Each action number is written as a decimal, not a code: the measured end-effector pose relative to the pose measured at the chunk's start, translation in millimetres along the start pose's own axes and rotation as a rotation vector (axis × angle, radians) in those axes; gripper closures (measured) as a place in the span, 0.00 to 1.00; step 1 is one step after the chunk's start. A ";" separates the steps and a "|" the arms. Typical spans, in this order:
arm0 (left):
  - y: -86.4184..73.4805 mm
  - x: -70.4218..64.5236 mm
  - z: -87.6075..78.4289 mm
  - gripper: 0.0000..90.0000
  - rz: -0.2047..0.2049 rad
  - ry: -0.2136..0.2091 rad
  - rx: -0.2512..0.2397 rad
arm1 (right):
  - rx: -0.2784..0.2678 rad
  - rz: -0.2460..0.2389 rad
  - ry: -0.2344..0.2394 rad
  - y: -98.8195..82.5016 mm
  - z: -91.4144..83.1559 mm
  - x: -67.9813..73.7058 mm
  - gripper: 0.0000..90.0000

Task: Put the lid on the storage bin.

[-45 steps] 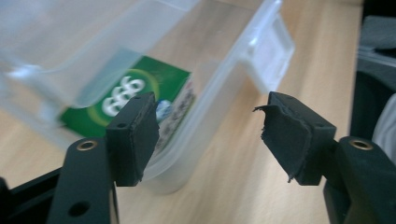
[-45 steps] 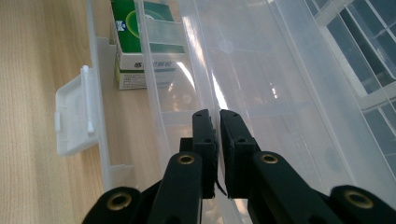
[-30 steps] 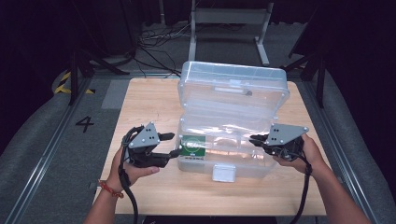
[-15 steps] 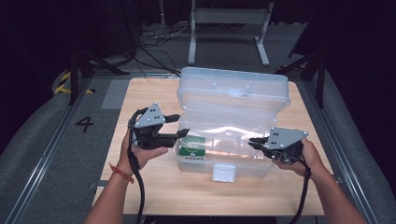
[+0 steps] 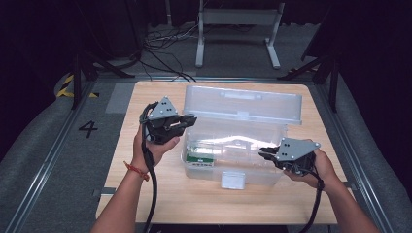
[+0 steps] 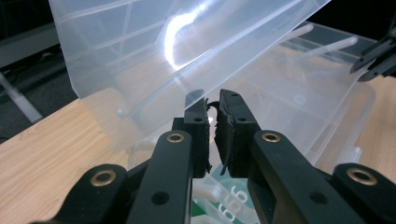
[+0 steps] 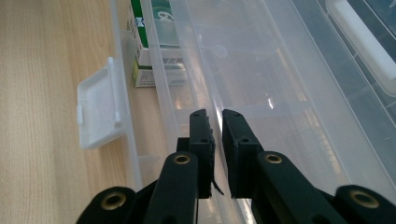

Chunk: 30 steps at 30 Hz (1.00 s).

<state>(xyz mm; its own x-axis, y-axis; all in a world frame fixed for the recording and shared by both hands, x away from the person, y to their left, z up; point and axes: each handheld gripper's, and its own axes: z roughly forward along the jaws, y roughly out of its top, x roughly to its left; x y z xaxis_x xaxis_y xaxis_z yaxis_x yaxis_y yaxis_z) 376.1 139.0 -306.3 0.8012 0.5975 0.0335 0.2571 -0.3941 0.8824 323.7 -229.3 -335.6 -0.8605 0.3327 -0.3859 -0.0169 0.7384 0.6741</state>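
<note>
A clear plastic box (image 5: 272,180) stands on the wooden table with its lid (image 5: 243,104) tilted up at the back. Inside at the left end lies a green-and-white carton (image 5: 199,158), also visible in the right gripper view (image 7: 156,42). My left gripper (image 5: 192,118) hovers at the lid's lower left corner. Its jaws have just been closing and stand shut (image 6: 212,100) with nothing between them, tips right at the lid's edge (image 6: 261,42). My right gripper (image 5: 262,153) sits at the box's front right, jaws shut (image 7: 215,116) with the box's rim (image 7: 205,84) running in between them.
A white latch (image 5: 233,179) hangs on the box's front wall, also visible in the right gripper view (image 7: 100,109). Bare table (image 5: 145,204) lies left of and in front of the box. Beyond the table's far edge are a metal stand (image 5: 238,19), cables and dark floor.
The left gripper rose from beside the carton to the lid's left corner and its jaws closed. The right gripper stayed in place at the box's rim.
</note>
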 end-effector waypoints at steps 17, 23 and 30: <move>-6.1 -8.8 -2.5 1.00 0.073 0.020 0.039 | -0.059 0.105 -0.026 -31.2 -28.3 3.6 0.94; -9.9 -14.0 -3.6 1.00 0.098 0.007 0.043 | -0.074 0.125 -0.031 -36.7 -29.4 8.3 0.94; -14.4 -15.5 -5.0 1.00 0.111 -0.009 0.050 | -0.086 0.159 -0.040 -43.5 -34.0 12.0 0.92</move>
<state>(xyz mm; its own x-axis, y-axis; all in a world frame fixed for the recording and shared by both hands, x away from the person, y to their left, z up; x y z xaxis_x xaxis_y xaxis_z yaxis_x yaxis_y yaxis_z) 357.4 138.9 -317.2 0.8308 0.5423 0.1253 0.1931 -0.4919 0.8490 296.9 -277.4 -348.2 -0.8349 0.4656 -0.2937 0.0727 0.6221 0.7796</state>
